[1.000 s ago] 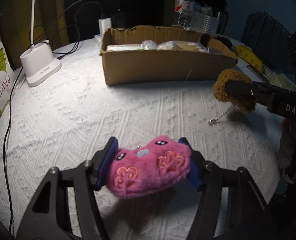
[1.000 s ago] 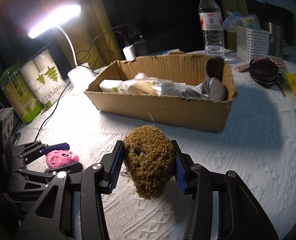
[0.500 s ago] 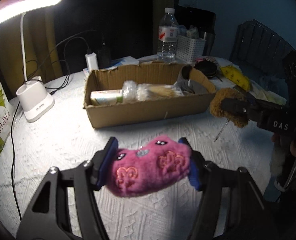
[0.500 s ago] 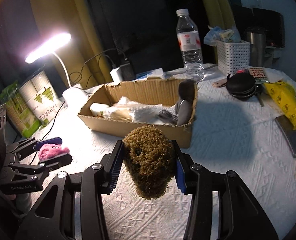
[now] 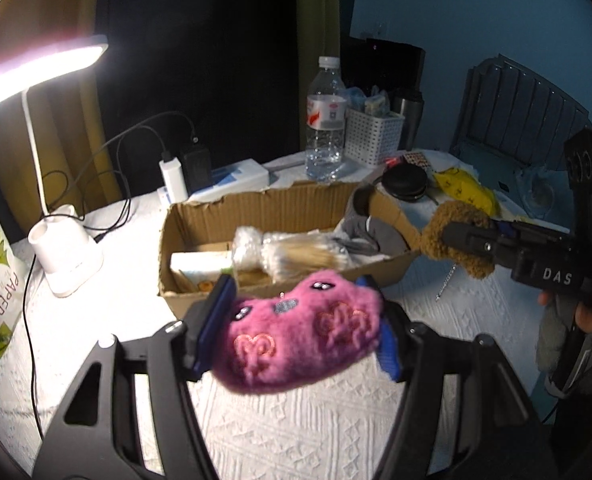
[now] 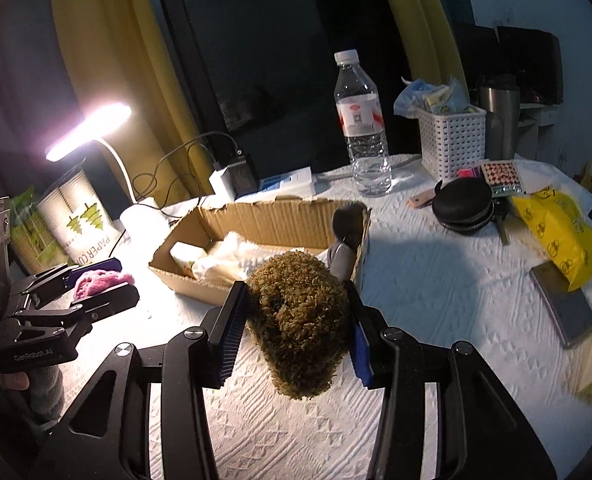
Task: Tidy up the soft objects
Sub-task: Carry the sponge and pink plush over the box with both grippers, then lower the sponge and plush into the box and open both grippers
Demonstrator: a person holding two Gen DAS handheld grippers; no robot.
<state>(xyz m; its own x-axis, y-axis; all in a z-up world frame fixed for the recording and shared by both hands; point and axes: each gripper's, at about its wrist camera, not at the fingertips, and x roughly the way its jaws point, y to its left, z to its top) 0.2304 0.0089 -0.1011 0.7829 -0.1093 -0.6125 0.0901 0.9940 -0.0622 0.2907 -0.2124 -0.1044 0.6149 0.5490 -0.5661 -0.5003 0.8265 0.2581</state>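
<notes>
My left gripper (image 5: pixel 299 328) is shut on a pink plush toy (image 5: pixel 303 340) with embroidered cheeks, held up in the air in front of an open cardboard box (image 5: pixel 280 284). My right gripper (image 6: pixel 297 320) is shut on a brown curly plush toy (image 6: pixel 299 324), held in the air near the box's right end (image 6: pixel 359 240). In the left wrist view the brown toy (image 5: pixel 455 240) hangs at the right, a small chain dangling under it. In the right wrist view the left gripper (image 6: pixel 96 284) and pink toy (image 6: pixel 98 282) show at the left. The box holds packets and a grey item (image 6: pixel 343 248).
A white-clothed table (image 6: pixel 435 288) carries a lit desk lamp (image 5: pixel 64 256), paper cup pack (image 6: pixel 80 220), water bottle (image 6: pixel 361 136), white basket (image 6: pixel 451 140), chargers with cables (image 5: pixel 176 176), black round case (image 6: pixel 461 206), yellow bag (image 6: pixel 555 236) and phone (image 6: pixel 563 304).
Both grippers have risen with their toys; the table and box now sit lower and farther in both views. Both grips are unchanged.
</notes>
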